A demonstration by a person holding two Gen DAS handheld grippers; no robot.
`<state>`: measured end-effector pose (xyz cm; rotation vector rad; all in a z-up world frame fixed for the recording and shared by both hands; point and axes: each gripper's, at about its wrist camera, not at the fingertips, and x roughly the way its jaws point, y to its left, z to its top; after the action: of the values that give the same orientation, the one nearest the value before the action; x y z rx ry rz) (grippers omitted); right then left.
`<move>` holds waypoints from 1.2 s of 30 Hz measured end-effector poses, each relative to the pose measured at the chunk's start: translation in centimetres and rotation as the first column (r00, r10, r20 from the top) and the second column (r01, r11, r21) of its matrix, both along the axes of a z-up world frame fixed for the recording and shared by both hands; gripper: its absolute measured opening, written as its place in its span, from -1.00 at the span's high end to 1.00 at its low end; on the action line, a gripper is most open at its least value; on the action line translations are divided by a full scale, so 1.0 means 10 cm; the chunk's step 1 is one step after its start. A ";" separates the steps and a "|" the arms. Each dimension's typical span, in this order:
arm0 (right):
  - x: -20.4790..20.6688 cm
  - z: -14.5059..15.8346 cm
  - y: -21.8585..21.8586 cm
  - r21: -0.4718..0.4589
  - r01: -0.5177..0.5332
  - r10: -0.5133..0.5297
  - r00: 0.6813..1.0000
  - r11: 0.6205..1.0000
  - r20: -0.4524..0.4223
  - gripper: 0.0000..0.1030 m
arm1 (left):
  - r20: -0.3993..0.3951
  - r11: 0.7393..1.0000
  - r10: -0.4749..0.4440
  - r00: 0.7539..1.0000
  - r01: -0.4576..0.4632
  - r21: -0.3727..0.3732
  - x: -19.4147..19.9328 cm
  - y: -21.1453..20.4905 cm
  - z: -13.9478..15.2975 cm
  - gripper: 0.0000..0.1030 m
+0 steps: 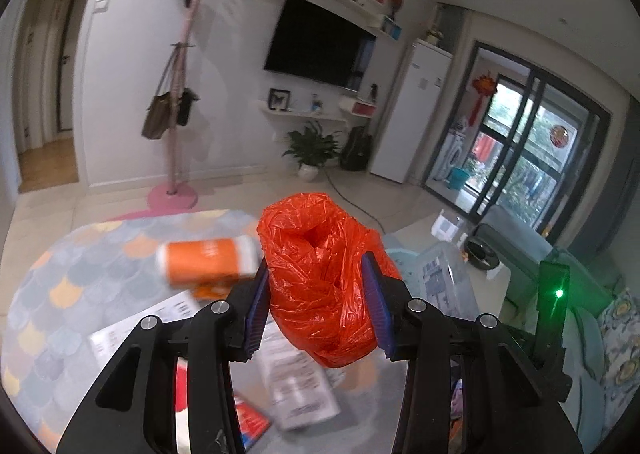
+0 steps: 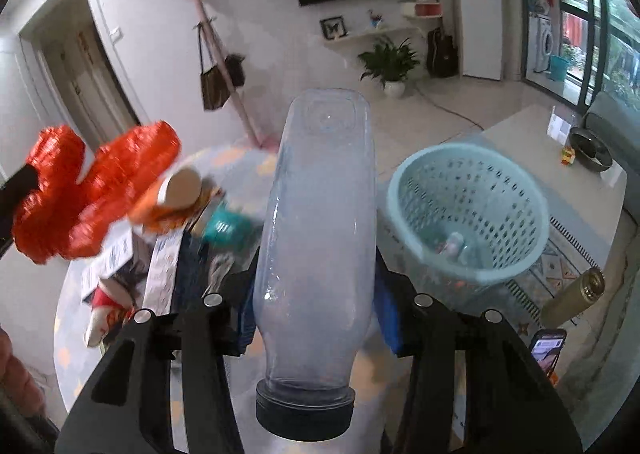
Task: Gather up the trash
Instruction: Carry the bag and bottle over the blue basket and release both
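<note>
My left gripper (image 1: 316, 290) is shut on a crumpled orange plastic bag (image 1: 320, 274), its blue pads pressing both sides, and holds it above the littered table. The same orange bag (image 2: 88, 194) shows blurred at the left of the right wrist view. My right gripper (image 2: 316, 294) is shut on a clear empty plastic bottle (image 2: 316, 222), held with its dark cap toward the camera and its base pointing away. A pale blue perforated basket (image 2: 468, 210) stands just right of the bottle, with some small litter at its bottom.
An orange paper cup (image 1: 208, 260) lies blurred on the round table among leaflets (image 1: 296, 382) and boxes. A gold flask (image 2: 572, 298) and a phone (image 2: 548, 350) lie at the right. Beyond are a pink coat stand (image 1: 176, 106), a plant (image 1: 310, 148) and a counter (image 2: 532, 134).
</note>
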<state>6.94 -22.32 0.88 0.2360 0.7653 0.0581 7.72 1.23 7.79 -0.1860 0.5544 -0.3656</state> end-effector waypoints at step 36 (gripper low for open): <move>1.13 -1.19 -2.02 0.088 0.349 -0.322 0.918 0.933 -0.231 0.08 | -0.224 0.969 -0.110 0.969 0.154 0.191 1.45 -2.33 -1.12 -0.33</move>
<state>18.21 -42.54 -10.98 0.4994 0.9260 -0.2500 22.25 -22.12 -3.39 0.0147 0.8138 -0.4177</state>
